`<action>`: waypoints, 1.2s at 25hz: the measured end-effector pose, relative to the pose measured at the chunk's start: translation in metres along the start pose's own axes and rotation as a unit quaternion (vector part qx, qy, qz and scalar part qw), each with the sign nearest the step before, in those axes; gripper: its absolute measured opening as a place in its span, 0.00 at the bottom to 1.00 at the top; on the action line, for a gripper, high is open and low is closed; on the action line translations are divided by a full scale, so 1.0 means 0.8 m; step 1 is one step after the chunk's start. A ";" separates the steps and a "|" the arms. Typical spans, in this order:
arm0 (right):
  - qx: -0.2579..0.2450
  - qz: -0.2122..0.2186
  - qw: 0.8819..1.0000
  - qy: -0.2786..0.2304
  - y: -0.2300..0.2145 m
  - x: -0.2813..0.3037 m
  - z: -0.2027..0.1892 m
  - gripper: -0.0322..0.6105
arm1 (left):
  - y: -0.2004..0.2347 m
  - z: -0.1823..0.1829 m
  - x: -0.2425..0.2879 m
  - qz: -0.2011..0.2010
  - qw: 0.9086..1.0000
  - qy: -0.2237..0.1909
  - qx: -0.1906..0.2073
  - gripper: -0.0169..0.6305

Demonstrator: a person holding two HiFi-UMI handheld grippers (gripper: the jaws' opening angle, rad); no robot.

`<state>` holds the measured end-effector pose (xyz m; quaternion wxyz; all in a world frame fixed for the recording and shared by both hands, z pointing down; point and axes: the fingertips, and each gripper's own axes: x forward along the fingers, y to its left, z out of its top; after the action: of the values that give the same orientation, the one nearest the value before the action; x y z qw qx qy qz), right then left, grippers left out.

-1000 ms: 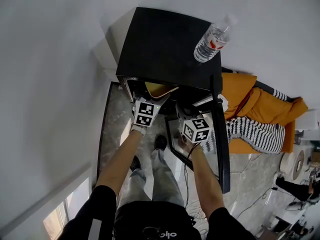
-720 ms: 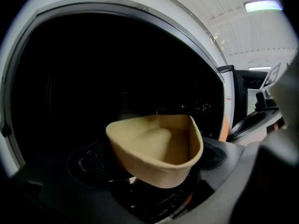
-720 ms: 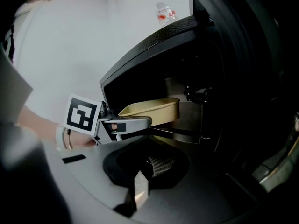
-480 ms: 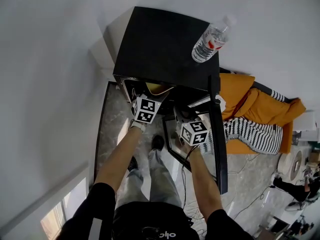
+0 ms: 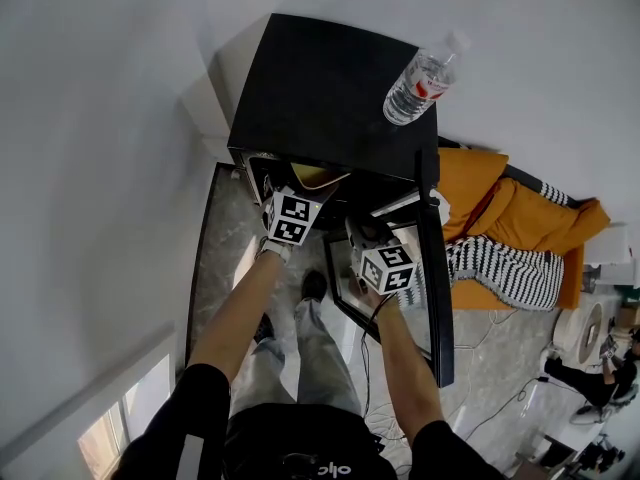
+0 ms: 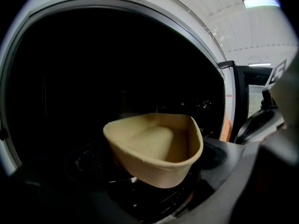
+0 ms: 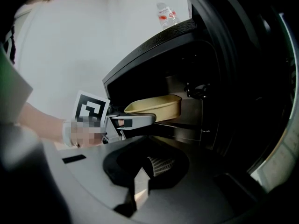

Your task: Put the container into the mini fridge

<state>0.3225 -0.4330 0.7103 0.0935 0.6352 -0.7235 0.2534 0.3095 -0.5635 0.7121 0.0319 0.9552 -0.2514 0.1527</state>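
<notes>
A tan, empty paper container (image 5: 318, 176) sits in the open mouth of the black mini fridge (image 5: 330, 88). My left gripper (image 5: 300, 192) is shut on its near rim. In the left gripper view the container (image 6: 154, 148) hangs in the dark cavity, above the gripper (image 6: 156, 186). The right gripper view shows the container (image 7: 156, 105) level just inside the opening, with the left gripper (image 7: 135, 120) holding it. My right gripper (image 5: 368, 232) hovers beside the open fridge door (image 5: 436, 268). That gripper (image 7: 148, 172) looks open and holds nothing.
A water bottle (image 5: 418, 80) lies on the fridge top, also seen as a bottle (image 7: 166, 15) in the right gripper view. The door swings out to the right. An orange sofa (image 5: 500, 203) with a striped cloth (image 5: 505, 268) lies beyond it. A white wall stands on the left.
The container has gone slightly further into the fridge opening with my left gripper. My right gripper has drifted a little to the left.
</notes>
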 end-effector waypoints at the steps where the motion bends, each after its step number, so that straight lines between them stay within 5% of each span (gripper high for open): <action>1: 0.000 0.002 1.000 0.000 0.001 0.000 0.000 0.06 | 0.001 0.000 0.000 0.001 1.000 -0.001 -0.001 0.86; 23: -0.007 -0.001 1.000 -0.008 0.017 -0.013 0.004 0.06 | -0.005 -0.003 -0.050 0.003 1.000 -0.004 -0.014 0.88; 30: -0.017 -0.005 1.000 -0.011 0.033 -0.026 0.009 0.06 | -0.016 0.006 -0.085 -0.014 1.000 -0.012 -0.020 0.75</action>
<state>0.3019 -0.4169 0.6878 0.0971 0.6398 -0.7256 0.2338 0.2606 -0.5207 0.6869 0.0500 0.9595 -0.2417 0.1359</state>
